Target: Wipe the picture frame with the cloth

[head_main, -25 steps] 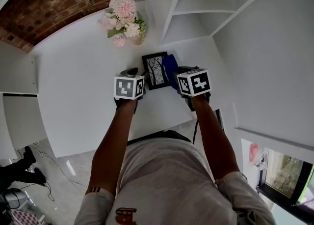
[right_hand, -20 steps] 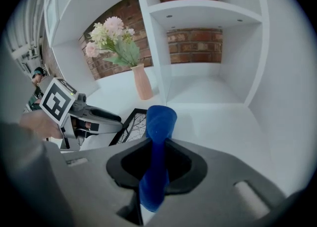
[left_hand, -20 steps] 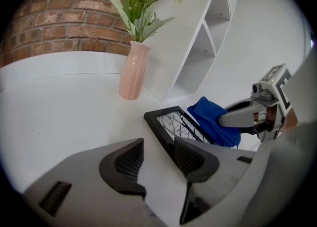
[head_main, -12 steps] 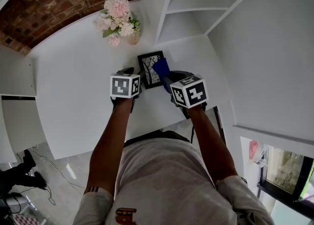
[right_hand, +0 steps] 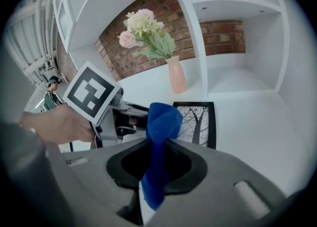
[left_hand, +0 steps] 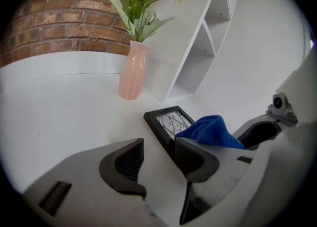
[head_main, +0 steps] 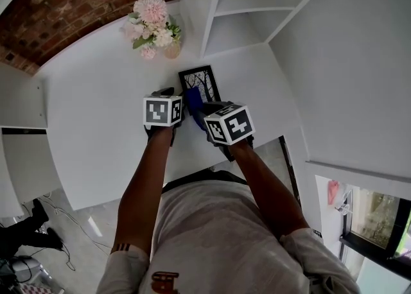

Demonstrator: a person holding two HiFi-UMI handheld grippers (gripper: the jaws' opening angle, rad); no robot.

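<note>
While my left gripper (left_hand: pixel 157 156) sits with its jaws apart and nothing between them, the picture frame (left_hand: pixel 166 121) lies flat on the white table (head_main: pixel 96 100) just ahead. Its near corner is hidden behind one jaw, so I cannot say whether they touch. If nothing pins the frame, I judge a wiping stroke could skate it across the smooth tabletop toward the vase (left_hand: pixel 132 75). Over the frame's near edge hangs the blue cloth (right_hand: pixel 161 122), pinched in the closed jaws of my right gripper (right_hand: pixel 156 159). Only a narrow fold is held, so drag could pull it free, and a low pass might put hard plastic on the glazing. The frame is a slim black rectangle with a glossy tree print; the cloth looks soft, nappy and bunched; the vase is matte pink and ribbed.
</note>
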